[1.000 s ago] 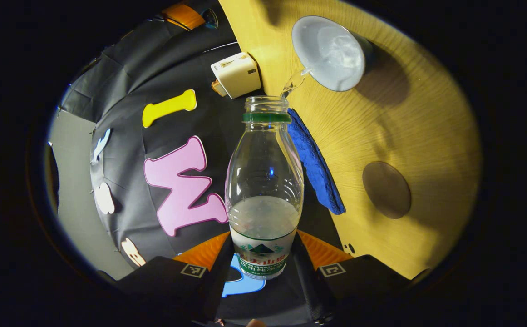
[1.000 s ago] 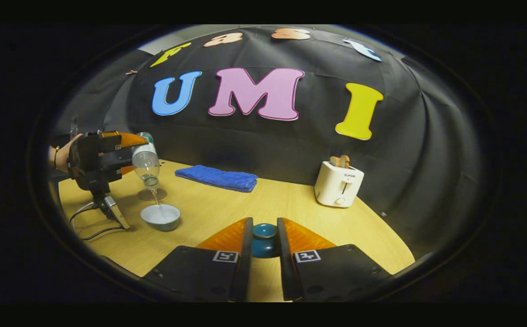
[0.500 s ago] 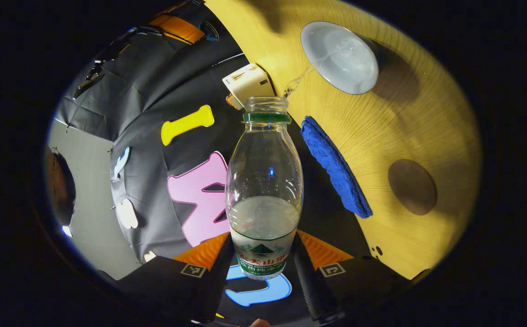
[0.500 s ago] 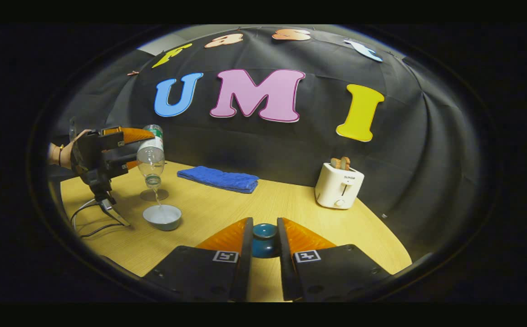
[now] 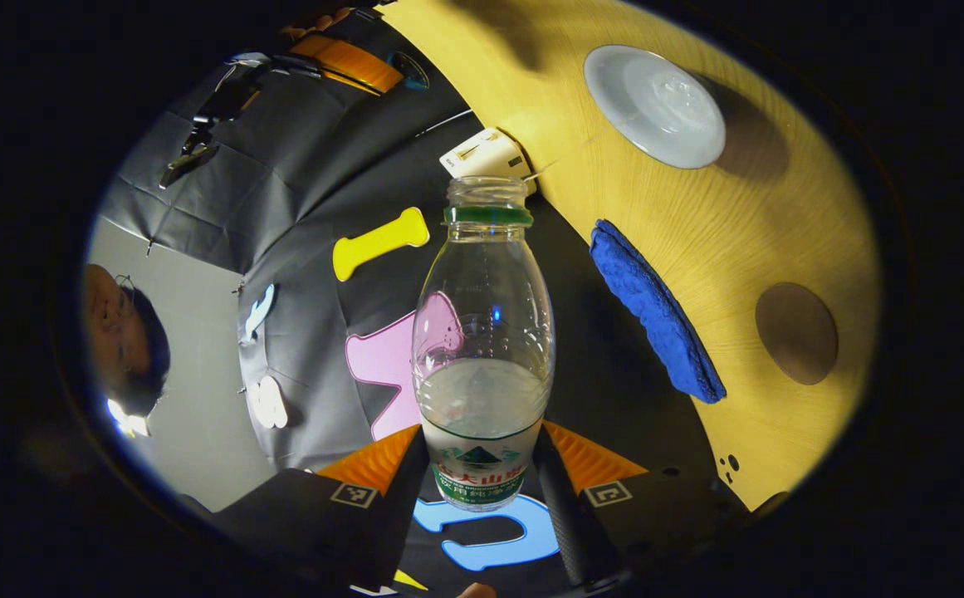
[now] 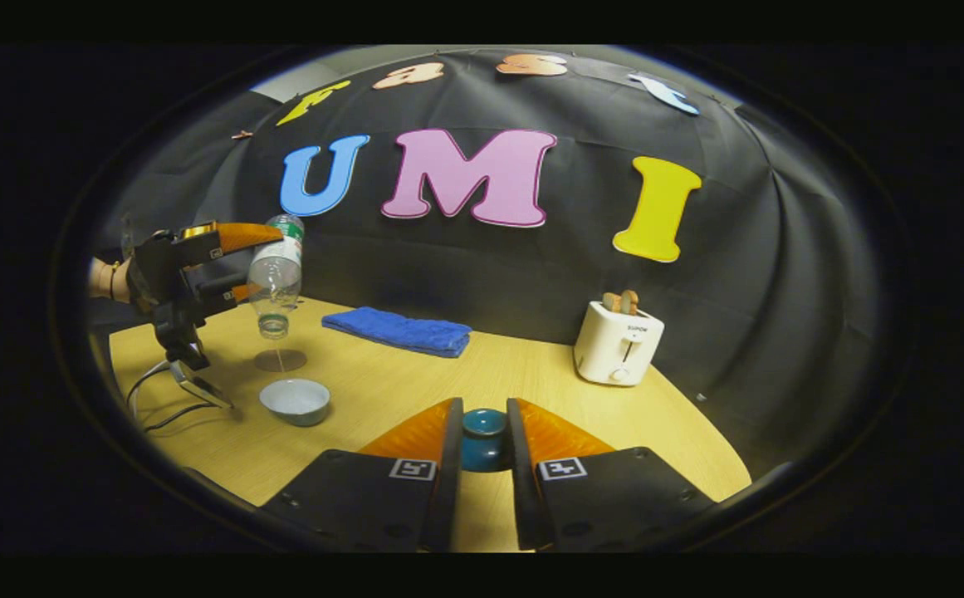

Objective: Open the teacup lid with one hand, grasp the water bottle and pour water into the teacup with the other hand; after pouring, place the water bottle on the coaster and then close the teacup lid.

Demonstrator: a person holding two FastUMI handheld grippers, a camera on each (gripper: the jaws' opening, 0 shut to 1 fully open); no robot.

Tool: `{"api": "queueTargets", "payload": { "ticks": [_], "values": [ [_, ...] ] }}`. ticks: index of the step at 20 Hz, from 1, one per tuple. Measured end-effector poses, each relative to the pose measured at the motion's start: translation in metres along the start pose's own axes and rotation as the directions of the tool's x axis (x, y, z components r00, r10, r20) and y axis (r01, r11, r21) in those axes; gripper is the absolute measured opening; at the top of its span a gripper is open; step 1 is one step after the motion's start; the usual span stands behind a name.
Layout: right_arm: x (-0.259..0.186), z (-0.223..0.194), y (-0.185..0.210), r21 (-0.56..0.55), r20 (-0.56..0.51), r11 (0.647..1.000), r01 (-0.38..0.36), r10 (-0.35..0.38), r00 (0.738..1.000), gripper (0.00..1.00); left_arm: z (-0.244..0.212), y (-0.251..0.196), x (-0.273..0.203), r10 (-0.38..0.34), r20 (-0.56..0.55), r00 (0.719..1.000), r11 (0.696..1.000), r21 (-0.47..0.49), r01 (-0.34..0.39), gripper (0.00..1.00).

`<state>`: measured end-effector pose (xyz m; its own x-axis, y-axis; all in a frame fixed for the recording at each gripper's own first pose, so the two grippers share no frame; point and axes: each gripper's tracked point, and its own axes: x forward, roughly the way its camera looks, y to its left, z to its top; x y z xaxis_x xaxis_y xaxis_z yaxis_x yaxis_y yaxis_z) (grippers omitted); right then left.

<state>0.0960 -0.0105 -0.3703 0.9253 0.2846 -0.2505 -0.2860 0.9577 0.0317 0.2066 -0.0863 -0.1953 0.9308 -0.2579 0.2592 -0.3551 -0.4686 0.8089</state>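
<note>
Water bottle, uncapped and tilted neck-down, is clamped at its labelled base by the left tool, above the desk at the far left. A thin trickle falls toward the open teacup below. The right tool is clamped on the teal teacup lid. The brown coaster lies just behind the cup.
</note>
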Motion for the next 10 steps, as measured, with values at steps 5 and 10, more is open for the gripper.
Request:
{"api": "queueTargets", "payload": {
  "ticks": [5,10],
  "values": [
    [0.0,0.001,0.002,-0.002,-0.004,1.0,0.005,-0.005,1.0,0.3,0.002,-0.009,0.004,-0.033,-0.002,0.999,0.999,-0.023,0.033,0.75],
    [0.004,-0.001,0.009,0.0,-0.012,1.0,0.014,-0.014,1.0,0.3,-0.004,-0.033,-0.002,-0.145,-0.063,0.987,0.983,-0.12,0.137,0.75]
  ]
}}
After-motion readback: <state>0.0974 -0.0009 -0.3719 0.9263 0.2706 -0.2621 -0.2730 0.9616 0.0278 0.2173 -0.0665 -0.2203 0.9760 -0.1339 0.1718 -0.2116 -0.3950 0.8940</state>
